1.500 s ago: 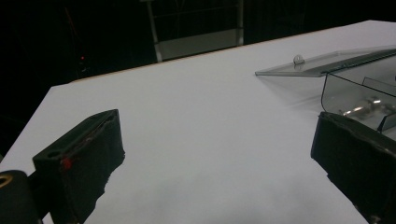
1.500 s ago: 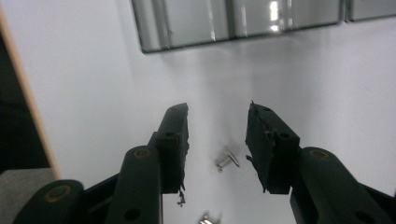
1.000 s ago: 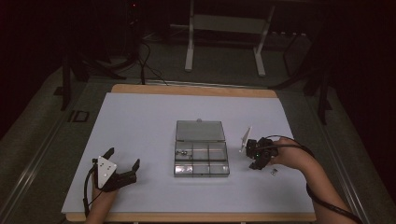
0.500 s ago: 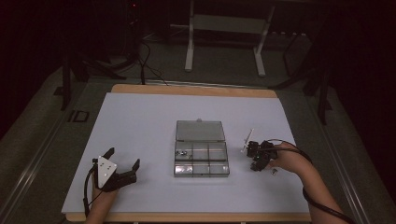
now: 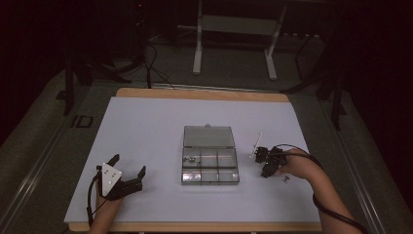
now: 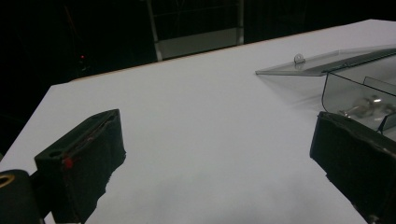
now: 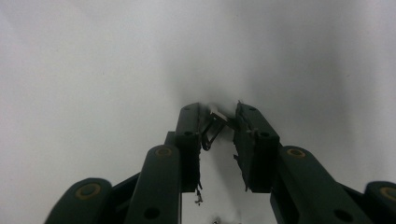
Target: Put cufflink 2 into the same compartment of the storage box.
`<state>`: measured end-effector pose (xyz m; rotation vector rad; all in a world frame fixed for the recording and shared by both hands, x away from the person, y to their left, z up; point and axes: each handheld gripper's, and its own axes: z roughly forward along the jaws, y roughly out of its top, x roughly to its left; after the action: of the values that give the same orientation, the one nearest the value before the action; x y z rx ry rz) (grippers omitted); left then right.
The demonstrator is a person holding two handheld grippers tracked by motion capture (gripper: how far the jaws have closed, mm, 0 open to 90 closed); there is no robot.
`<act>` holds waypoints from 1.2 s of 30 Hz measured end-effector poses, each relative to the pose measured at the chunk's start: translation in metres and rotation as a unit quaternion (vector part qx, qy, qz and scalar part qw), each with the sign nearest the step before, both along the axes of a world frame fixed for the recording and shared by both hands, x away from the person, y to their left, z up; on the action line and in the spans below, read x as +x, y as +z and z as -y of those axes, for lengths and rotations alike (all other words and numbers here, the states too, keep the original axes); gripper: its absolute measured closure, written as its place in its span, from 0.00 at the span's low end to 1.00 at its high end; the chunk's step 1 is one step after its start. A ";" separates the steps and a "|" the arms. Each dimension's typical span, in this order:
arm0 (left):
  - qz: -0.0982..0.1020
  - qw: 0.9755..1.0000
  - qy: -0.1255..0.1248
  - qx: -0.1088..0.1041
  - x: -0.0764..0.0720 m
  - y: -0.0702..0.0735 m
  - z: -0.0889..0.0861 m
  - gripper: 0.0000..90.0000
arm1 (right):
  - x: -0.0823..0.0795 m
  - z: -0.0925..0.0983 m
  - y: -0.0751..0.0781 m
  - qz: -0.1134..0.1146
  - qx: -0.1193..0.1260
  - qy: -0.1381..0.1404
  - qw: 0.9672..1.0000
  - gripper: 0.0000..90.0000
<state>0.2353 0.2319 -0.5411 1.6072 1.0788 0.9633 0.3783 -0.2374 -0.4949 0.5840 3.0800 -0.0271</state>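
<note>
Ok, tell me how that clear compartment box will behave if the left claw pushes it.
The clear compartment box looks thin-walled and nearly empty, so it is probably light and should slide on the smooth white table rather than resist. Its open lid lies flat behind, so tipping seems unlikely. The small metal parts inside may rattle about.

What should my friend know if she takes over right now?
Left hand-held gripper: open, empty, resting on the white table left of the clear box.
Right hand-held gripper: down at the table right of the box, jaws just closed on a small metal part.
Box: lid open, a few small parts in its left compartments.
Another small piece lies by the right hand.
Left to do, probably: carry the part into the box.
</note>
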 end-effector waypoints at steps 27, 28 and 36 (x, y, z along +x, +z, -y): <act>-0.002 1.000 -0.003 -0.001 0.001 0.000 0.000 0.04 | -0.019 -0.028 0.038 -0.006 -0.002 0.089 0.996 0.83; -0.002 1.000 -0.003 -0.001 0.001 0.000 0.000 0.04 | -0.021 -0.031 0.040 -0.005 -0.002 0.094 0.996 0.83; -0.002 1.000 -0.003 0.000 0.001 0.000 0.000 0.04 | -0.025 -0.052 0.055 -0.003 0.001 0.122 0.993 0.83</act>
<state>0.2359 0.2318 -0.5410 1.6121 1.0754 0.9573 0.3530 -0.1858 -0.4402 0.2054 3.1326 -0.0258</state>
